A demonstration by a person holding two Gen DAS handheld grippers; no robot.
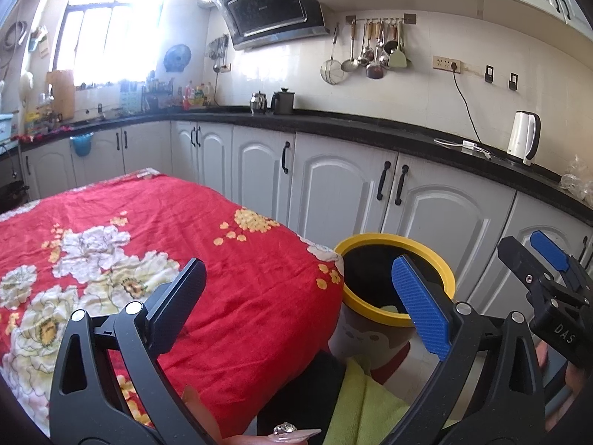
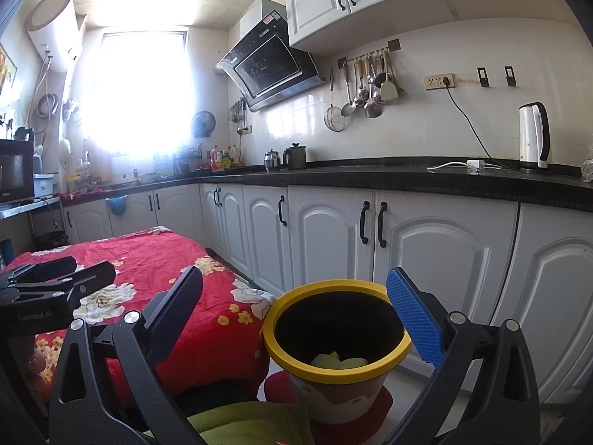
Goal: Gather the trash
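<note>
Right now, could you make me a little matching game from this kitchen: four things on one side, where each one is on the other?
Things:
1. bin
2. kettle
3. ladles
4. flowered cloth

Places:
A. hanging on the wall rail
B. spread over the table
C. on the floor by the table's corner
D. on the black counter, at the right

Pairs: 1-C, 2-D, 3-A, 4-B

White letters "DAS" stood on the black body of the right tool (image 1: 548, 278) at the right edge of the left wrist frame. "GenRobot.AI" was printed on the black left tool (image 2: 55, 278) at the right wrist frame's left edge.
</note>
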